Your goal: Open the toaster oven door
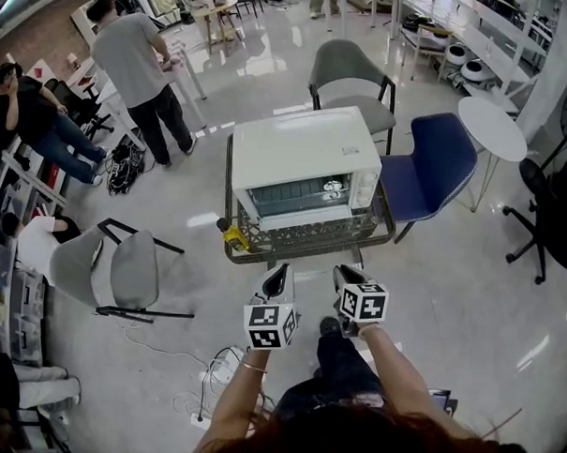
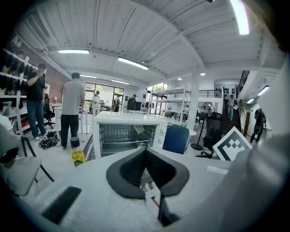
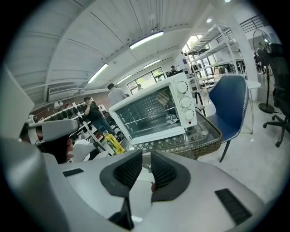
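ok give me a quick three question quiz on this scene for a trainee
1. True or false: the left gripper is touching the toaster oven.
2. In the head view, what sits by the oven's front left corner? A yellow bottle; B mug; C plate.
3. Fill in: the chair just right of the oven is ____.
Key: 1 false, it is held short of the oven; 2 A; 3 blue.
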Demonstrator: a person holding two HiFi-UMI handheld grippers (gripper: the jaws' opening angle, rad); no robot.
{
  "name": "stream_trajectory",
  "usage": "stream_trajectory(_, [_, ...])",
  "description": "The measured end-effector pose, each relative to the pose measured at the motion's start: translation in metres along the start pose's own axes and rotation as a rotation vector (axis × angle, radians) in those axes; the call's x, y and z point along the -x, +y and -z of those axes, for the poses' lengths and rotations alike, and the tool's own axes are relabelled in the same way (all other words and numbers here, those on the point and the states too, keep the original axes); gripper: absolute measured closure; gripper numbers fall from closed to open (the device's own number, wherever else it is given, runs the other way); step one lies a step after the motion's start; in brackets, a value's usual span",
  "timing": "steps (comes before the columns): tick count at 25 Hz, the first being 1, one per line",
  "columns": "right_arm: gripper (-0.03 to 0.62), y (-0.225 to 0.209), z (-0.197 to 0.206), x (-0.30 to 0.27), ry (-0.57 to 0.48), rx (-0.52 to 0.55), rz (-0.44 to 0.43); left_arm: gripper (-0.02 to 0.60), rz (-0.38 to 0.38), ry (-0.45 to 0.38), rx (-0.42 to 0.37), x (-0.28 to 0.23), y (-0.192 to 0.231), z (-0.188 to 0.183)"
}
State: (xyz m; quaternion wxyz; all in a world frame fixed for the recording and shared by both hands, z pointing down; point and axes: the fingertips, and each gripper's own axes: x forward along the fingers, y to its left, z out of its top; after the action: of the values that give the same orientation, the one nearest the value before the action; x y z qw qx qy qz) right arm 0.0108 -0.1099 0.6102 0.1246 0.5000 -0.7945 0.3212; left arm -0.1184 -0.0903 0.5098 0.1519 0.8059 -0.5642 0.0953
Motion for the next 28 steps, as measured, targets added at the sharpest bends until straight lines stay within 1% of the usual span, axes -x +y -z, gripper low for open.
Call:
stream_trajectory(8, [0.548,0.020,-0.035,0.016,-0.078,0.061,-0.042,0.566,0.013,-0.026,-0.018,0.005,-0.006,-0.023])
stream_trajectory(16, [0.566,0.042,-0.086,0.032,-0.174,0.130,-0.083,0.566,0.033,-0.040,-0.047,-0.002,-0.010,-0.052])
stream_trajectory(21, [0.577,0.052,-0.120,0.044,-0.236,0.183,-0.095,0.566,0.043,-0.053,-0.058,-0.006,-0.009,-0.072])
stream_trajectory(28, [0.585,0.061,-0.151,0.053,-0.294,0.218,-0.112,0.566,0.053,-0.081,-0.067,-0.010,-0.006,-0.097])
